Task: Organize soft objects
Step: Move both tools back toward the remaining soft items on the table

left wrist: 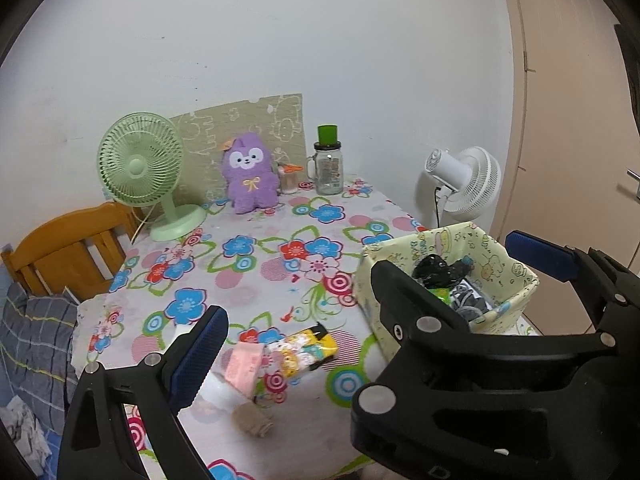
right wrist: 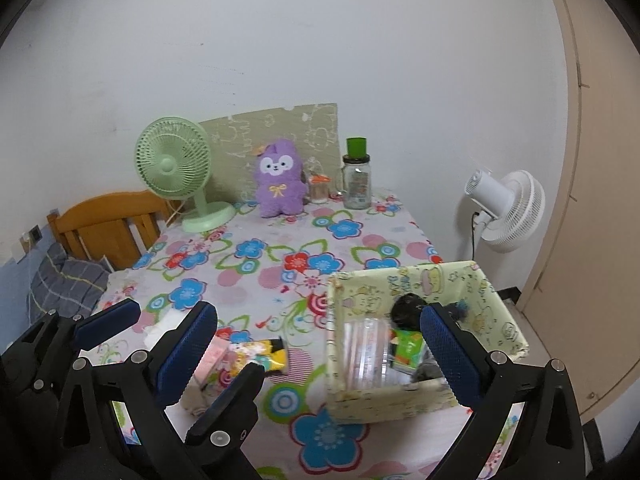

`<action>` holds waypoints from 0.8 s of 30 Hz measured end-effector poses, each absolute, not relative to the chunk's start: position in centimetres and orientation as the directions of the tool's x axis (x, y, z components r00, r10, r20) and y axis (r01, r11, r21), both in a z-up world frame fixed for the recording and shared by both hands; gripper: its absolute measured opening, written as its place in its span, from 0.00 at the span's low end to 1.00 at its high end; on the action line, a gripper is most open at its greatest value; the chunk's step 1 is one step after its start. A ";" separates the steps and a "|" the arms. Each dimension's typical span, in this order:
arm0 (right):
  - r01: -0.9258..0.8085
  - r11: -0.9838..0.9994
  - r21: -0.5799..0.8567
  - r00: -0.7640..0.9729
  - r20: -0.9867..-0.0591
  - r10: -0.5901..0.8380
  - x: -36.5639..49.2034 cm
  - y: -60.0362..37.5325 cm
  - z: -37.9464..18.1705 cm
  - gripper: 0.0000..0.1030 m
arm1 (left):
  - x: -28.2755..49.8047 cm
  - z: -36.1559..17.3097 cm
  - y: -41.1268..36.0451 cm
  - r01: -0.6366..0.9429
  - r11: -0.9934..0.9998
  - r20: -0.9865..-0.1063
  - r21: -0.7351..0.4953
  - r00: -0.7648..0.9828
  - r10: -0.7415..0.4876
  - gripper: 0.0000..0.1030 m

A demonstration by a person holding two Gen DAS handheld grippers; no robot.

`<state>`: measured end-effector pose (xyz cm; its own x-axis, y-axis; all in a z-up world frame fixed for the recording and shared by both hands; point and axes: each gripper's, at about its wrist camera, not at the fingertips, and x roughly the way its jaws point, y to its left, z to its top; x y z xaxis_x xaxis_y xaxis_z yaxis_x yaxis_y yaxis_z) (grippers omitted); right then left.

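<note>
Both tongs, left tongs (left wrist: 366,280) and right tongs (right wrist: 320,350), are hanging spread and empty, so the pink packet (left wrist: 244,364) is waiting near the fabric basket (left wrist: 516,304)

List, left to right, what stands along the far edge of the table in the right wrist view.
Green fan → purple plush toy → small orange-lidded container → glass jar with green lid.

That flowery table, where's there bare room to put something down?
The widest free patch is mid-table, between the green fan and purple plush at the back and the fabric bin in front. It's crowded at the near edge around the yellow packet.
</note>
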<state>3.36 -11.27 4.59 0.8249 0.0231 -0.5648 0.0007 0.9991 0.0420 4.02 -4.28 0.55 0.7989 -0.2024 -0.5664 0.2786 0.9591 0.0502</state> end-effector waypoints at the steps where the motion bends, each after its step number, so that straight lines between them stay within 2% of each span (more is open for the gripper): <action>1: -0.011 0.999 0.038 0.825 -0.564 0.031 3.4 -10.7 4.6 1.00 | 4.0 0.5 -3.9 0.275 0.960 -0.566 0.049 0.800 -0.200 0.95; 24: -0.106 0.994 0.007 0.803 -0.589 0.090 5.2 -4.6 0.0 1.00 | 5.5 -4.4 2.1 0.164 0.986 -0.596 0.021 0.794 -0.120 0.95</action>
